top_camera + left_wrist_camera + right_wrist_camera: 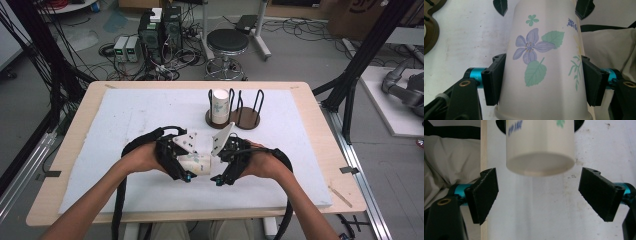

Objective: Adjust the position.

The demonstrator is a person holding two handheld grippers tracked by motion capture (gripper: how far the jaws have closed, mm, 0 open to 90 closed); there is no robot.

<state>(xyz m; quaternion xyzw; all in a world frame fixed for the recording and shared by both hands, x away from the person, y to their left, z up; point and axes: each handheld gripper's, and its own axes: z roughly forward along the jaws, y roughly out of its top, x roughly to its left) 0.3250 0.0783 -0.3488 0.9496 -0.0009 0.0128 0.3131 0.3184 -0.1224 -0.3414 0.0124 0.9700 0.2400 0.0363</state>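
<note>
Our left hand-held gripper (540,80) pinches a smooth, round paper cup (541,62) with flowers, while our right hand-held gripper (539,195) is spread wide by its flat bottom.

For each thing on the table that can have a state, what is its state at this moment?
Flowered paper cup: off the table, lying sideways, gripped on both sides.
Left gripper: shut on the flowered paper cup.
Right gripper: open, its jaws apart from the cup's base.
Second paper cup: upright in the left ring of the holder.
Cup holder: right ring empty.
</note>
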